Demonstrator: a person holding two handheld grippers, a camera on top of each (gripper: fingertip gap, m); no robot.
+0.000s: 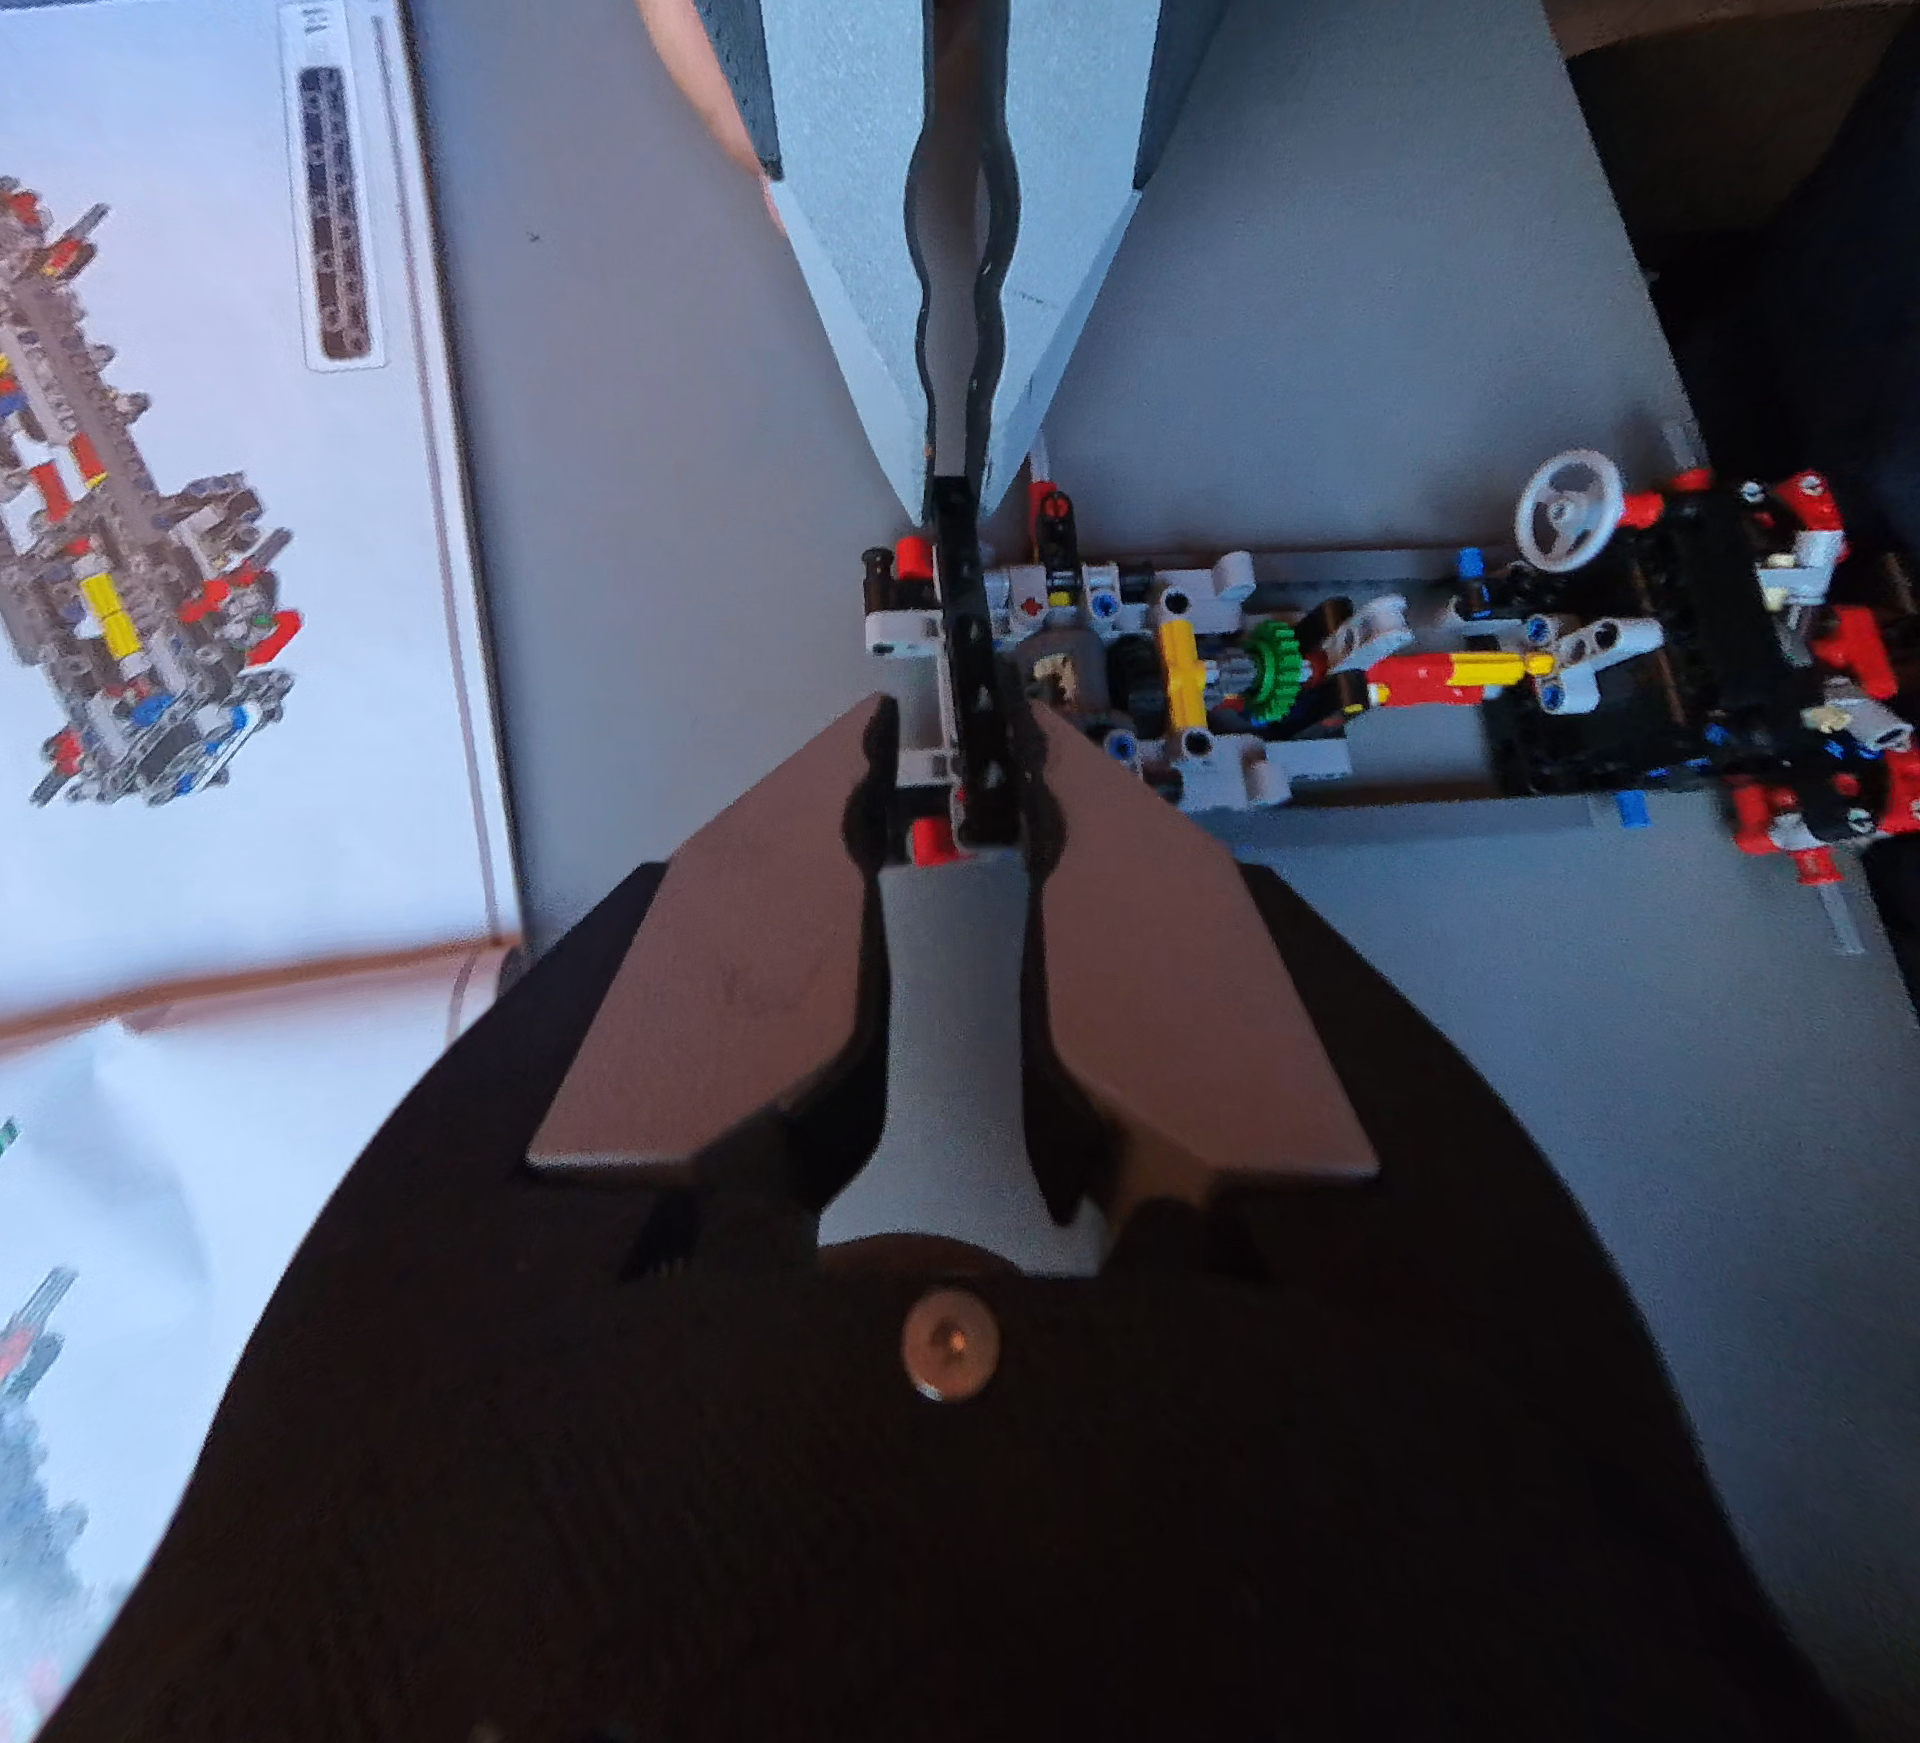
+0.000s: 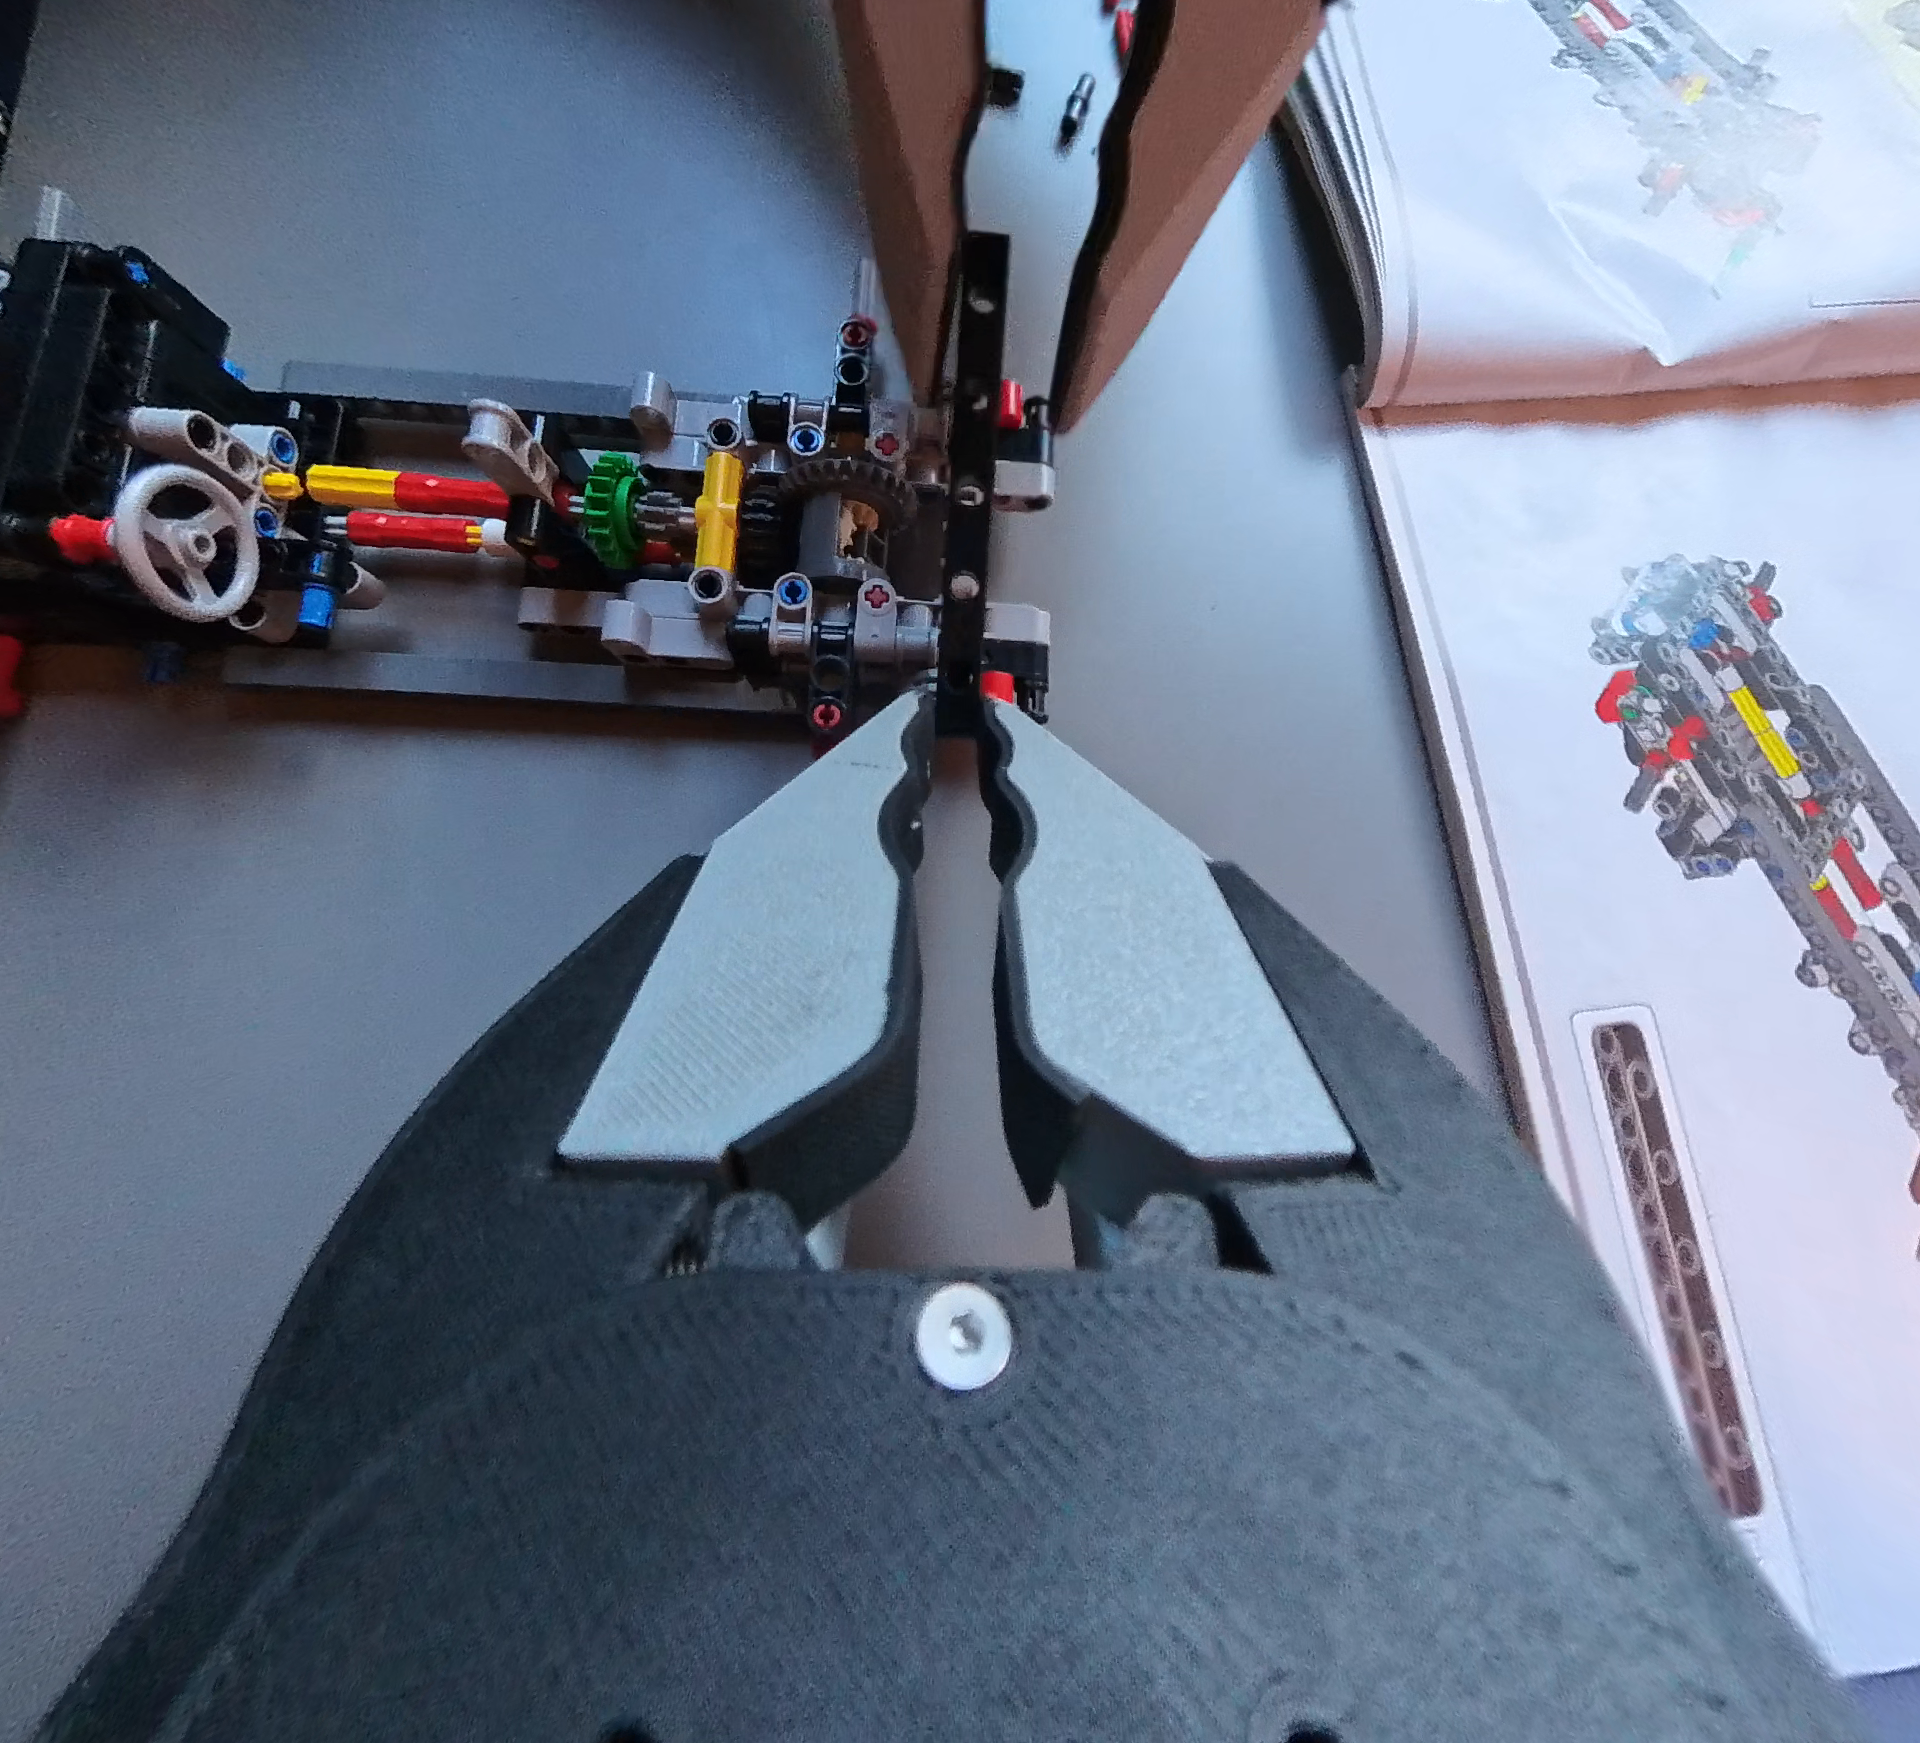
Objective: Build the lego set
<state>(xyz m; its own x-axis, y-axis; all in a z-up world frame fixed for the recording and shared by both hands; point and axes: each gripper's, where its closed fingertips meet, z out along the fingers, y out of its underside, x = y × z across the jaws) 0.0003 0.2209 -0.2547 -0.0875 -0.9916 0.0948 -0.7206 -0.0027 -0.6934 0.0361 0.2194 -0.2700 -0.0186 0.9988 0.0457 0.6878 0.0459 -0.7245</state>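
A thin black perforated beam (image 2: pixel 971 488) lies across the rear of the brick-built chassis (image 2: pixel 665 530). The grey right claw (image 2: pixel 958 725) clamps its near end; the brown left claw (image 1: pixel 961 758) stands released around the opposite end. An instruction booklet (image 2: pixel 1662 654) lies beside them on the smooth grey worktop (image 2: pixel 416 914).

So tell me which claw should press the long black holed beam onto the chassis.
Probably right: the right claw is clamped on the long black holed beam; the left claw straddles its other end, open.

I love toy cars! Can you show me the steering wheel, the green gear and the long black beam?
Steering wheel (image 2: pixel 187 542): right wrist view, on its hub.
Green gear (image 2: pixel 611 509): right wrist view, on its toothed face.
Black beam (image 2: pixel 975 446): right wrist view, mid-length.
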